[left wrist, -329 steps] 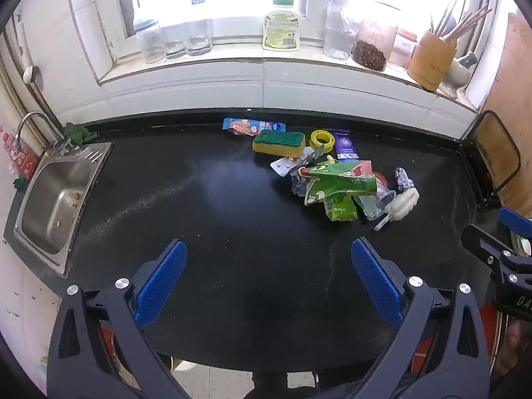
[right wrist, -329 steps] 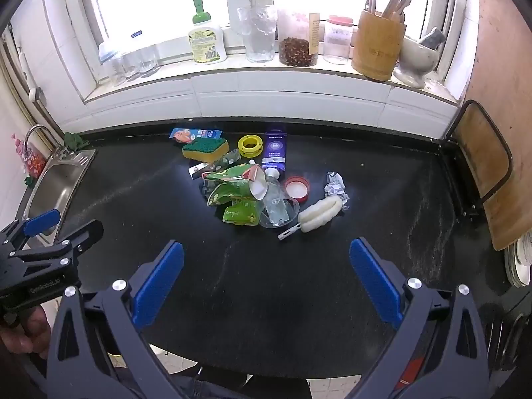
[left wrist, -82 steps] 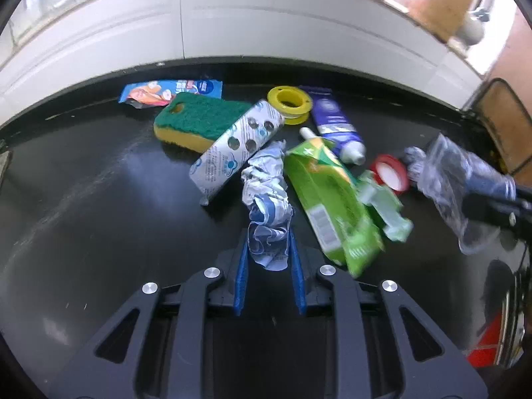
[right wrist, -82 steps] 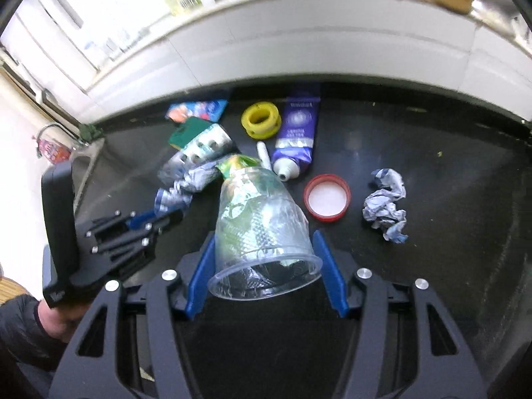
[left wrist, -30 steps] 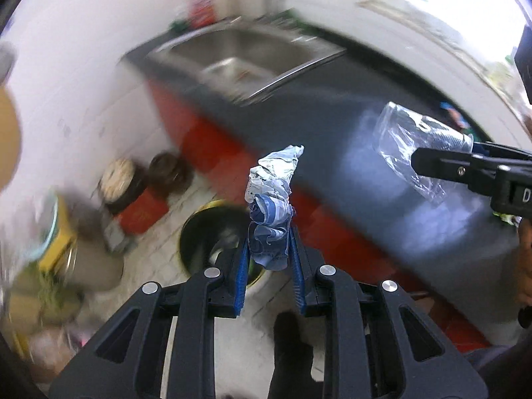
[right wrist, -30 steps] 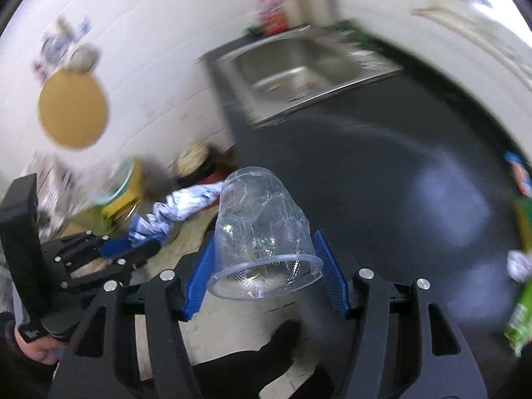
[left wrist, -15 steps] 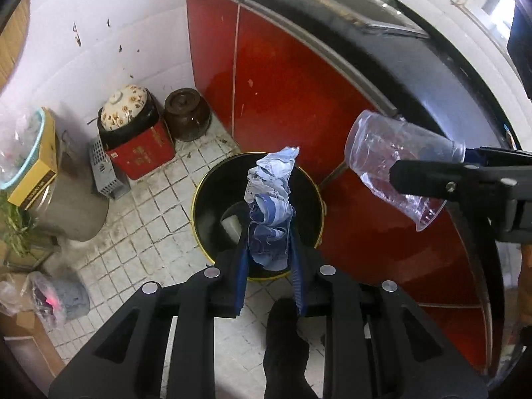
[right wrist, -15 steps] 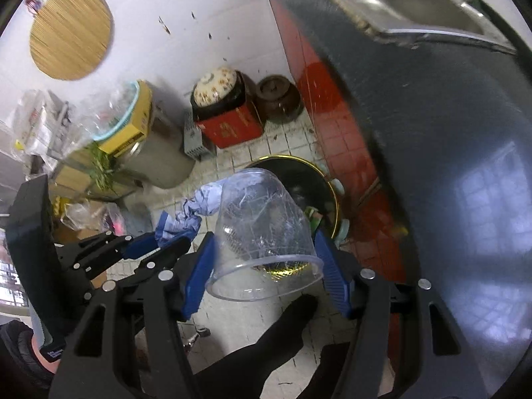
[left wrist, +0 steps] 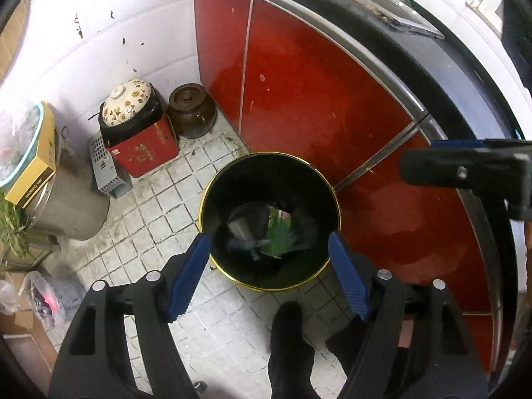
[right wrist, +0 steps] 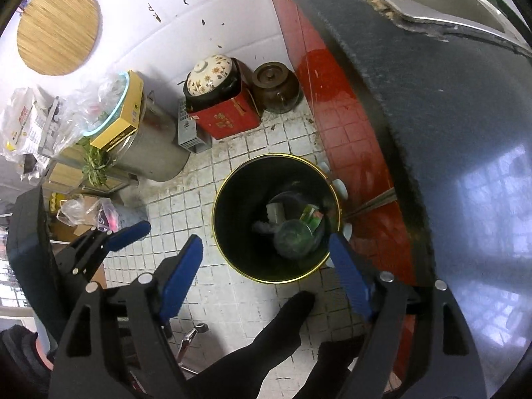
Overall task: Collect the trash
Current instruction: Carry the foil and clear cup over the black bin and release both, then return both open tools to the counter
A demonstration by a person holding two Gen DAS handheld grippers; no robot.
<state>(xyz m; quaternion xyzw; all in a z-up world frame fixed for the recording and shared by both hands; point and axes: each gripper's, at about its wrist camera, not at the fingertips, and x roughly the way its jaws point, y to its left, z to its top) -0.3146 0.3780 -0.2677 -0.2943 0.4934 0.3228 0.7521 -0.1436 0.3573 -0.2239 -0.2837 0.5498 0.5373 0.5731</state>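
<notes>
Black bin (left wrist: pixel 327 179) held the plastic cup (right wrist: pixel 294 237) and crumpled wrapper (left wrist: pixel 247 244), dropped since earlier; left gripper (left wrist: pixel 269 274) and right gripper (right wrist: pixel 266 274) hung spread above it, cup mouth upward.

Left tool (left wrist: pixel 268 274) jaws spread wide, right tool (right wrist: pixel 266 274) likewise, both empty

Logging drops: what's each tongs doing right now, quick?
Left tongs: open, empty, above the trash bin.
Right tongs: open, empty, above the same bin; the plastic cup lies inside.
</notes>
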